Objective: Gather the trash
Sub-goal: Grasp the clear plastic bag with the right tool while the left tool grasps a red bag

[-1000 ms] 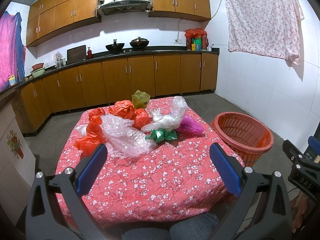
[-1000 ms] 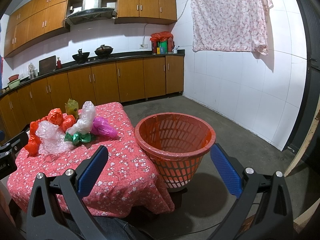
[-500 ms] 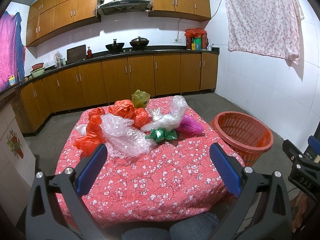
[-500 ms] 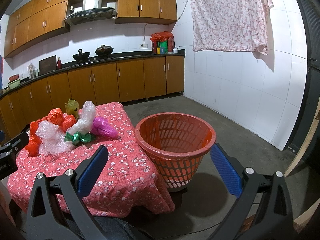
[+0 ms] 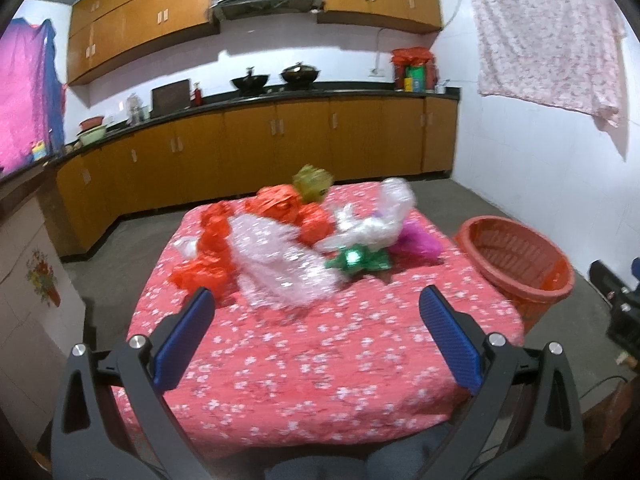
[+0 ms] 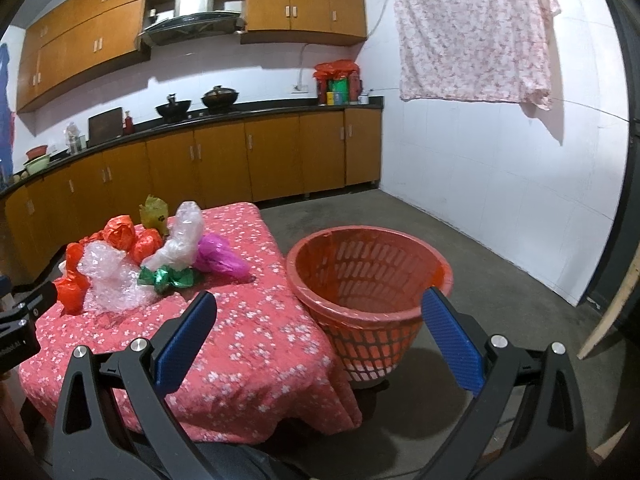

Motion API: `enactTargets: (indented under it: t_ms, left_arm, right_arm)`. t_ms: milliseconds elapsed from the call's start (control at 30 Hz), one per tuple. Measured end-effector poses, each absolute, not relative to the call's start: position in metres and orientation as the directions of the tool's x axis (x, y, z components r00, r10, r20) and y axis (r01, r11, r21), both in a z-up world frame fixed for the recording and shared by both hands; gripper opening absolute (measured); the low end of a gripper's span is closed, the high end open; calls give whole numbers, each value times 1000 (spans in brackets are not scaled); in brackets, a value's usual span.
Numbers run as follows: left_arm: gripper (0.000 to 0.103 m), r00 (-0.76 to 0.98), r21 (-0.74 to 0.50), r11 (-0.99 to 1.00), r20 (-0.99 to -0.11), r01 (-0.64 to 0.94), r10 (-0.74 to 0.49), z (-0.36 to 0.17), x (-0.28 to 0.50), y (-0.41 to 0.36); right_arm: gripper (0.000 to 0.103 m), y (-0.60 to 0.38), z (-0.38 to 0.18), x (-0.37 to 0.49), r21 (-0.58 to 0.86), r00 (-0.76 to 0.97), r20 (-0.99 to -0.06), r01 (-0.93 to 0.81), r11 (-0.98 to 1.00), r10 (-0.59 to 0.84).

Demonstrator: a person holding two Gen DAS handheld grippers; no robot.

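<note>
A heap of crumpled plastic bags lies on the far half of a table under a red flowered cloth (image 5: pixel 320 360): orange bags (image 5: pixel 280 210), a clear bubble-wrap sheet (image 5: pixel 276 264), a green wrapper (image 5: pixel 356 260), a purple bag (image 5: pixel 416 240) and a yellow-green bag (image 5: pixel 312 184). The same heap shows in the right wrist view, with the green wrapper (image 6: pixel 168 278) in front. An orange slotted basket (image 6: pixel 368 276) stands on the floor right of the table. My left gripper (image 5: pixel 316 312) hangs open above the near half of the cloth, holding nothing. My right gripper (image 6: pixel 320 312) is open and empty near the basket's rim.
Wooden cabinets and a dark counter (image 5: pixel 280 92) with woks run along the far wall. A flowered sheet (image 6: pixel 472 32) hangs on the white tiled wall at right. Bare concrete floor (image 6: pixel 500 300) surrounds the basket. A wooden plank (image 6: pixel 612 308) leans at the far right.
Both grippers have shifted slightly forward and the left wrist view is blurred from motion. The bags and the basket lie as before, and both grippers stay open.
</note>
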State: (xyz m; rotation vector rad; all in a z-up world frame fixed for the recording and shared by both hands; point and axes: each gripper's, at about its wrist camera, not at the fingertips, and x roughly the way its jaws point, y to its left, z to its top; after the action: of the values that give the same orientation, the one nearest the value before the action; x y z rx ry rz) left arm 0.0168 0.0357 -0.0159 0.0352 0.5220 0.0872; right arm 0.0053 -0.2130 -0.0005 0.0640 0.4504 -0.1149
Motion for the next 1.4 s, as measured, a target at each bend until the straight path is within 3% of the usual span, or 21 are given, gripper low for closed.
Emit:
enactTargets:
  t_ms: [200,400,900,1100,1267,1400]
  left_arm:
    - [99,825,57,980,-531,-191,192,-31,38,88]
    - [99,791,64,948,-535,-312,296,-39,69,150]
    - [99,747,32,950,-610,-311,265,-83,159,201]
    - [93,761,-10,957,-608,-291,225,-83,178,206]
    - [85,761,-18,963,-617,-268,200,-86,191,204]
    - [71,759,-32,965,-625,-261,184,-85,200,204]
  right_arm:
    - [101,-188,-2,37,29,891,-452,57,998,-38]
    - [93,-155,-12,98,80,859,-509,-21,997,59]
    - [87,-116,-43,213,155,787,-603,-43,987,129]
    - [64,-113,-50,231,159,767,-626,-53,986,143]
    - [31,-112,-56,238,182,745,-643,-80,980,180]
    - [19,-109,-56,237,183,747,-636,-101,978,196]
